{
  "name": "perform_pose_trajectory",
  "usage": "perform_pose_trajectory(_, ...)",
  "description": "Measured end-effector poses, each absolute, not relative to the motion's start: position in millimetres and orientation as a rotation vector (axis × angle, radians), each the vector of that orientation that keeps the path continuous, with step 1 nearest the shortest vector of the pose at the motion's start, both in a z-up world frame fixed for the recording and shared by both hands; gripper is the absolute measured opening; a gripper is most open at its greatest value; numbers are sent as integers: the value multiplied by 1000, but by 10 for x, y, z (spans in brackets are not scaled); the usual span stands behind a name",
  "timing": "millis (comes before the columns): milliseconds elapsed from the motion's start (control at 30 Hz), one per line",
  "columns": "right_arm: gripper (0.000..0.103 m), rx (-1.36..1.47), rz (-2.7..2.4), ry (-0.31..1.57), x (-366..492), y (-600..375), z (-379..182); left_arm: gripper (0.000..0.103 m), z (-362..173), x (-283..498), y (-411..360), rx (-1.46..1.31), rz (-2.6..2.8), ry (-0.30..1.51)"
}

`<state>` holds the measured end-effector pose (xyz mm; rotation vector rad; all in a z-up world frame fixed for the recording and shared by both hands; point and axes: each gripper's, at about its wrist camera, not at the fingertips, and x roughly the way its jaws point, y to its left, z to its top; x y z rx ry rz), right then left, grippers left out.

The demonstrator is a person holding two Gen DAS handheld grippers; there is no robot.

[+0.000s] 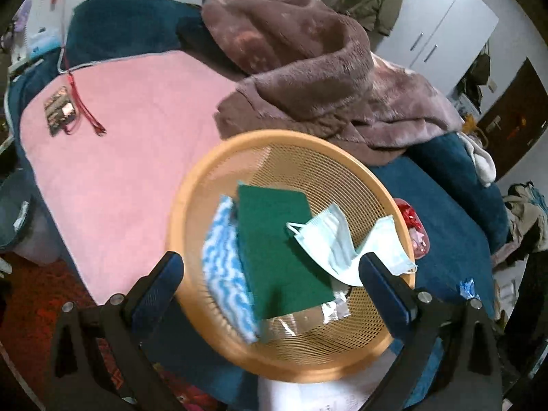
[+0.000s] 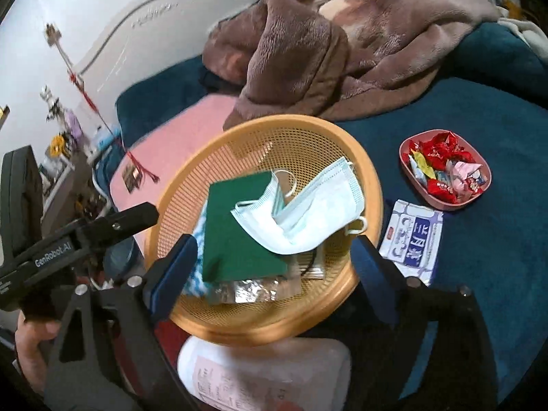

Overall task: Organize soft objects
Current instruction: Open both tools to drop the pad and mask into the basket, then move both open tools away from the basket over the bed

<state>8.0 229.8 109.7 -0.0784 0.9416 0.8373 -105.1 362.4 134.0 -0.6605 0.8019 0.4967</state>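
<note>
An orange mesh basket [image 1: 191, 205] [image 2: 373, 185] sits on the bed. Inside lie a green scouring pad [image 1: 277, 246] [image 2: 236, 239], a blue-and-white wavy cloth [image 1: 222, 274] [image 2: 195, 284] and a silver foil packet [image 1: 308, 315] [image 2: 246, 291]. A pale blue face mask [image 1: 328, 239] [image 2: 308, 215] is draped loosely over the pad. My left gripper [image 1: 270, 274] hovers open over the basket, nothing pressed between its pads. My right gripper [image 2: 275, 257] is also open, its fingers straddling the basket's near side below the mask.
A brown fleece blanket [image 1: 308, 68] [image 2: 325, 51] is heaped behind the basket, a pink towel [image 1: 120, 154] to its left on the blue bedcover [image 2: 479, 239]. A pink bowl of sweets [image 2: 445, 167] and a wipes packet [image 2: 412, 236] lie right. A white bag [image 2: 267, 373] lies near.
</note>
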Motion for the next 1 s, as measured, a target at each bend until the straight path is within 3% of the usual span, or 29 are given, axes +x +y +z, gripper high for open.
perform_pose_trajectory(467, 93, 39, 607, 937, 369, 1768, 616, 102, 1128, -1279, 3599, -634, 500, 808)
perform_pose_trajectory(600, 100, 143, 579, 975, 529, 1545, 504, 102, 1078, -1225, 3475, -633, 470, 778)
perform_pose_trajectory(1000, 101, 106, 586, 850, 350, 1606, 695, 102, 886, -1211, 3055, -613, 380, 602)
